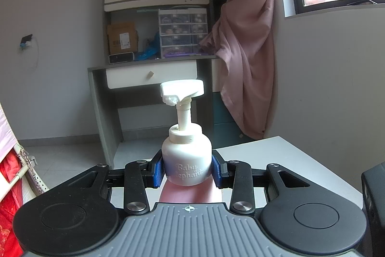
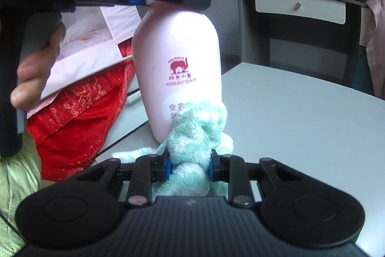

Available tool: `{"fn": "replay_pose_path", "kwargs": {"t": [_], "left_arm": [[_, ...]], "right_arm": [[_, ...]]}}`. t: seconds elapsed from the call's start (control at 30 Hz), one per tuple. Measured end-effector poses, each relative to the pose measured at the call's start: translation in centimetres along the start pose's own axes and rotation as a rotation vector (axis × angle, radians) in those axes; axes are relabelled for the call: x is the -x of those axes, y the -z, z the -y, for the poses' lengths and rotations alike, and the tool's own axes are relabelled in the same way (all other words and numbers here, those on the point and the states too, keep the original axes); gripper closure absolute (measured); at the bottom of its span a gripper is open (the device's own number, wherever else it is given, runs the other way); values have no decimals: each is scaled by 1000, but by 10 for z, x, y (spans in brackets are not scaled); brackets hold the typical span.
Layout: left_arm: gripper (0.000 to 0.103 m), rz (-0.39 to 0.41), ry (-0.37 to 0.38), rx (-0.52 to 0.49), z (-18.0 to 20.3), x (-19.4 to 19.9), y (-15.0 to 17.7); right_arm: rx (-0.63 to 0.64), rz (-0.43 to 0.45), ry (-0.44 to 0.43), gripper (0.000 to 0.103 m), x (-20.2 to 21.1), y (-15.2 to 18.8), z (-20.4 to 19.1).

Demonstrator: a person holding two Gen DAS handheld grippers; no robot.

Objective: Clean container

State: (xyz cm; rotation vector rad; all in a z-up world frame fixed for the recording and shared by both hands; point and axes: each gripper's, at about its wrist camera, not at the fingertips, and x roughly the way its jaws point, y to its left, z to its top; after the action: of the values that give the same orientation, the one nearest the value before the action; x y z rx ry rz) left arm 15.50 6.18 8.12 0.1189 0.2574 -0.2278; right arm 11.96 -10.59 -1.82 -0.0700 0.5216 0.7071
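Above the tabletop, left gripper clamps the pump bottle neck. Right gripper pinches the green cloth. Advise firm, overlapping strokes.

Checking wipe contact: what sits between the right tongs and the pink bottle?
A bunched mint-green terry cloth, pinched in the right tongs, fills the stretch and presses on the pink plastic pump bottle's lower front. The right wrist view shows it.

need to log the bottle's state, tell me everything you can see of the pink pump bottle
The pink pump bottle stands upright on the white table: glossy plastic, a red elephant logo, white shoulder, white pump head with dried residue at the nozzle. The left gripper clamps its neck; a green towel in the right gripper presses its lower front.
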Motion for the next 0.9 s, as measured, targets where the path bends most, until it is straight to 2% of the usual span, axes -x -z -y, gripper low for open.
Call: {"fn": "replay_pose_path", "kwargs": {"t": [0.6,0.73,0.9], "left_arm": [[64,-2,5,-6,1,6,4],[64,-3,5,-6,0,7,5],[64,-4,8,-2,-3,8,5]], "right_arm": [[35,182,4,76,36,-33,1],[43,168,-4,76,31,-32,4],[46,104,-1,76,18,-25,7]]}}
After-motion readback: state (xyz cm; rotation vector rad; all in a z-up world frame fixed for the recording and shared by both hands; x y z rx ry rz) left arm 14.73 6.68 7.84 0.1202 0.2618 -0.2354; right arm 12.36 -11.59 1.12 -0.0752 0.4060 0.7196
